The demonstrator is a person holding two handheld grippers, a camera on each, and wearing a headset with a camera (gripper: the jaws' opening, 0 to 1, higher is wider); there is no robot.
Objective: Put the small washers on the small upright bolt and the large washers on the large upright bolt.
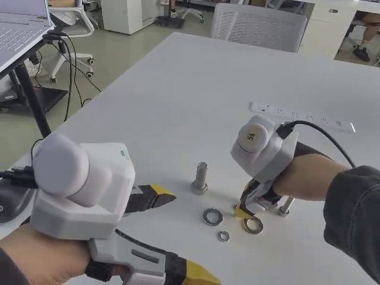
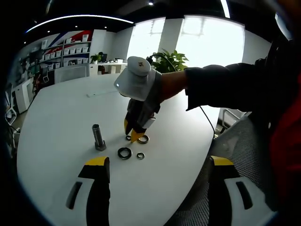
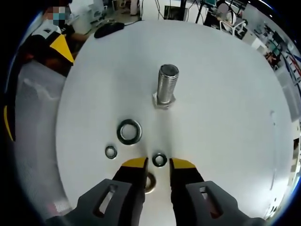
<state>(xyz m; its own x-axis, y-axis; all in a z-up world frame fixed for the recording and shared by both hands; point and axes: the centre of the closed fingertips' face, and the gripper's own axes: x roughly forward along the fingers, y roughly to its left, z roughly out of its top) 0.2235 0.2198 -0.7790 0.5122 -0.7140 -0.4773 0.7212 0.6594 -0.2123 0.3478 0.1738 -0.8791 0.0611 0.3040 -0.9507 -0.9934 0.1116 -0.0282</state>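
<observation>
Under the right tongs (image 3: 159,163) a pale metal ring washer (image 3: 150,182) lies flat, partly covered by one yellow-tipped jaw, so its size is hard to judge. In the head view the short small steel bolt (image 1: 287,206) stands just behind these tongs, mostly hidden by them and the hand. The jaws stand a narrow gap apart and clamp nothing. A small steel washer (image 3: 159,159) lies just ahead of the gap; whether the tips touch it cannot be told. The left tongs (image 2: 159,162) are held back with jaws spread wide and nothing between them. Further out lie a large dark-centred steel washer (image 3: 129,131) and, just beside it, a second small steel washer (image 3: 111,151), both flat. Beyond them the large steel hex-head bolt (image 3: 167,87) stands upright, threads up, bare of washers. All rest on a white rounded surface (image 1: 178,101), which also carries a white power strip (image 1: 303,116) well apart. Around it are a grey mesh chair (image 1: 258,27), an open laptop (image 1: 18,27) cut off at the edge, and a green plant (image 2: 169,61) by bright windows.
</observation>
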